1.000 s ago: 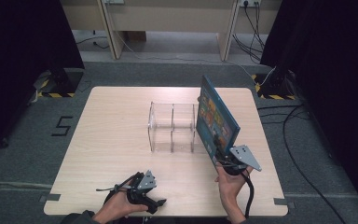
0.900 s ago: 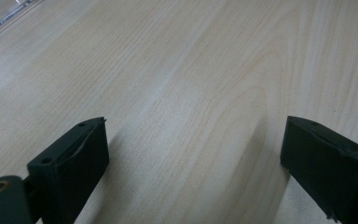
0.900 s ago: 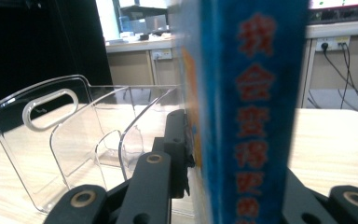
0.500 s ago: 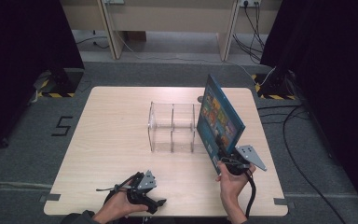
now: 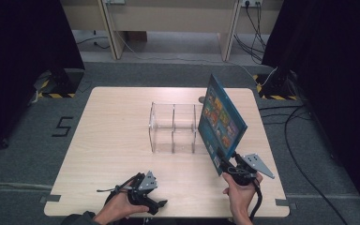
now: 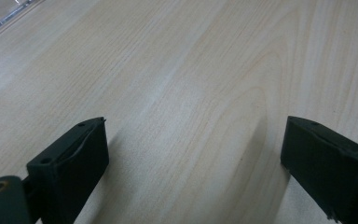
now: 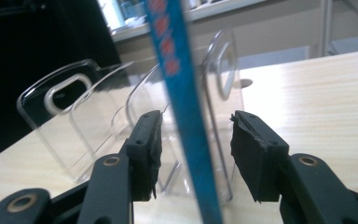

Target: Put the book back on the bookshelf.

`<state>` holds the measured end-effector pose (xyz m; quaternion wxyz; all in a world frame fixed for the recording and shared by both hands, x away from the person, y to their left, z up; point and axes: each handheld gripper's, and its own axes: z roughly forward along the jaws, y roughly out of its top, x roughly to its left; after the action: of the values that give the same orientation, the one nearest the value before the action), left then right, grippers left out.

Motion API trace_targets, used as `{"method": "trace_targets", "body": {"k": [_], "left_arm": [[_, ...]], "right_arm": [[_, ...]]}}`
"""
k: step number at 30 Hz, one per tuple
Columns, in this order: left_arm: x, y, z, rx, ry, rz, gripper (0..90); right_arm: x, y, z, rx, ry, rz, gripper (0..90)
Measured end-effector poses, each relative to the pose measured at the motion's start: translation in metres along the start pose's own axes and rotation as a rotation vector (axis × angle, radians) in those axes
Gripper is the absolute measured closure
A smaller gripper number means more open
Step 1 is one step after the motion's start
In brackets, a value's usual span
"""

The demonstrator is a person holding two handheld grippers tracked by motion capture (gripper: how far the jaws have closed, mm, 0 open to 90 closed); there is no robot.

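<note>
Right gripper (image 5: 228, 165) jaws now slack around book (image 5: 221, 123), upright beside clear rack (image 5: 173, 127); release likely. Left gripper (image 5: 155, 202) wide, idle on desk (image 5: 112, 122).

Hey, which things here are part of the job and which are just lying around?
In the job:
- blue picture book, upright between the right tongs
- clear acrylic divider rack, beside the book
- table

Just about:
- left tongs, open, low over bare wood
- small round thing behind the rack
- floor cables
- floor marking "5"

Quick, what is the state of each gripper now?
Left gripper: open, holds nothing, low over the table.
Right gripper: open around the blue book; contact cannot be told.
</note>
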<state>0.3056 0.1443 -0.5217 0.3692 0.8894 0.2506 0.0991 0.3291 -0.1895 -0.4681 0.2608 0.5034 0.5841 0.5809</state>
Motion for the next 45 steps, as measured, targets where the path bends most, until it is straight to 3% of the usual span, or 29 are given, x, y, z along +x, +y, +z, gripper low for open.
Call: {"method": "trace_targets", "body": {"k": [7, 10, 11, 12, 13, 14, 16, 18, 24, 30, 35, 39, 42, 45], "left_arm": [[0.0, 0.0, 0.0, -0.002, 0.0, 0.0, 6.5], [0.0, 0.0, 0.0, -0.001, 0.0, -0.001, 6.5], [0.0, 0.0, 0.0, -0.001, 0.0, -0.001, 6.4], [0.0, 0.0, 0.0, -0.001, 0.001, -0.001, 6.4], [0.0, 0.0, 0.0, 0.0, 0.001, 0.001, 6.4], [0.0, 0.0, 0.0, 0.0, 0.0, 0.002, 6.4], [0.0, 0.0, 0.0, -0.001, 0.0, 0.002, 6.3], [0.0, 0.0, 0.0, -0.001, 0.0, 0.002, 6.2], [0.0, 0.0, 0.0, -0.001, 0.0, 0.002, 6.2], [0.0, 0.0, 0.0, -0.003, 0.0, 0.002, 6.2], [0.0, 0.0, 0.0, -0.001, 0.0, 0.003, 6.2], [0.0, 0.0, 0.0, 0.0, -0.001, 0.003, 6.2], [0.0, 0.0, 0.0, 0.001, -0.001, 0.003, 6.2], [0.0, 0.0, 0.0, 0.001, -0.002, 0.003, 6.1]], "right_arm": [[-0.005, -0.009, -0.016, 0.086, 0.016, -0.002, 53.7], [-0.009, -0.016, -0.019, 0.115, 0.049, 0.065, 58.9], [-0.009, -0.016, -0.019, 0.115, 0.049, 0.065, 58.9], [-0.009, -0.018, -0.02, 0.11, 0.057, 0.096, 59.5], [-0.008, -0.019, -0.019, 0.117, 0.076, 0.11, 65.9], [-0.008, -0.019, -0.019, 0.117, 0.076, 0.11, 65.9], [-0.003, -0.02, -0.019, 0.112, 0.109, 0.159, 67.5], [0.001, -0.02, -0.019, 0.112, 0.103, 0.136, 68.0], [0.002, -0.019, -0.016, 0.107, 0.123, 0.155, 69.0], [0.003, -0.019, -0.013, 0.108, 0.127, 0.142, 68.0], [0.0, -0.02, -0.015, 0.115, 0.12, 0.152, 60.6], [-0.002, -0.017, -0.019, 0.118, 0.107, 0.115, 56.3], [-0.001, -0.013, -0.02, 0.123, 0.123, 0.066, 52.1], [-0.001, -0.012, -0.021, 0.119, 0.124, 0.063, 51.2]]}}
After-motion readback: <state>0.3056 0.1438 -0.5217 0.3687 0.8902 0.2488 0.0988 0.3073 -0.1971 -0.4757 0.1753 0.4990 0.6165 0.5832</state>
